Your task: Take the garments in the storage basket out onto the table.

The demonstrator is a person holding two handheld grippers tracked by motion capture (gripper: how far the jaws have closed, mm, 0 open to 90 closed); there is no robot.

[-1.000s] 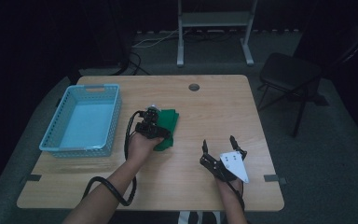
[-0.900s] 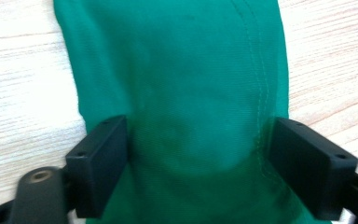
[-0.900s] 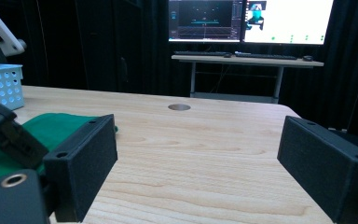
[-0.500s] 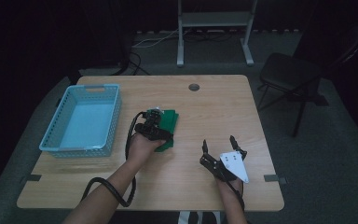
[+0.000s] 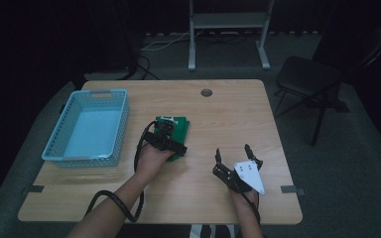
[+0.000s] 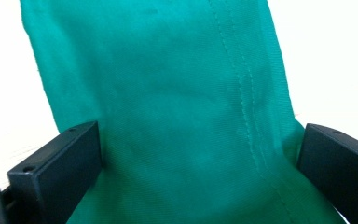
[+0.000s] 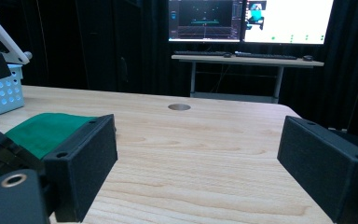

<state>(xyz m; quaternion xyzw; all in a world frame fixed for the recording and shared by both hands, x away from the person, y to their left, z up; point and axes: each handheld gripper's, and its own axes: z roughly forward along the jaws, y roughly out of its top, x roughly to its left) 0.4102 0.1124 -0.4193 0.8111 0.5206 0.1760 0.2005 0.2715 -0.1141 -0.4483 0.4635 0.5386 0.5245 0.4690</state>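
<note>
- Toward the left edge of the table [image 5: 228,104] stands a light blue basket [image 5: 64,148] with perforated walls, its long side running along that edge; nothing shows inside it
- Just right of the basket, near the middle of the table, lies a green cloth [image 5: 180,128], folded flat on the wood
- On the cloth's near end sits the left gripper [image 5: 166,130], held in the person's left hand [image 5: 154,156], with a black cable looping back along the forearm
- From the left gripper view the green cloth [image 6: 168,112] lies between the two black jaws, which stand apart with fabric reaching both inner faces; a stitched seam runs up the cloth, and whether the jaws are pressing it I cannot tell
- Near the front right corner of the table the right gripper [image 5: 234,154] hovers low, well apart from the cloth, a grey three-cornered plate on its top
- Its jaws are spread wide with only bare wood between them, as the right gripper view shows
- Beyond those jaws a round hole [image 7: 179,107] sits near the far edge of the table, and the green cloth [image 7: 46,128] lies off to the left
</note>
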